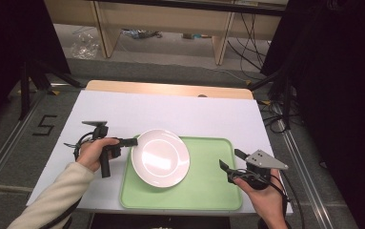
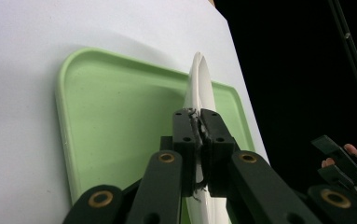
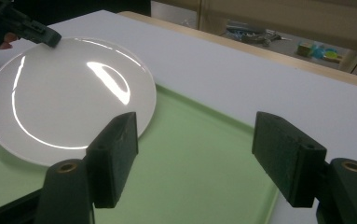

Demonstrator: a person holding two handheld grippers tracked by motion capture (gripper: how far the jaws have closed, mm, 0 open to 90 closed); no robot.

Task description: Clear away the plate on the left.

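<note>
Plate (image 1: pixel 160 157) lay on the tray's (image 1: pixel 208 191) left half in the high view, its left rim clamped by the left gripper (image 2: pixel 199 128) seen edge-on, while the right gripper (image 3: pixel 195 154) gaped empty, so lowering it level seemed wisest.

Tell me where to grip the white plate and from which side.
Grip the white plate by its thin rim, coming in level from its left edge, where the left gripper is already clamped. The rim there overhangs the green tray, leaving room for a jaw underneath.
</note>
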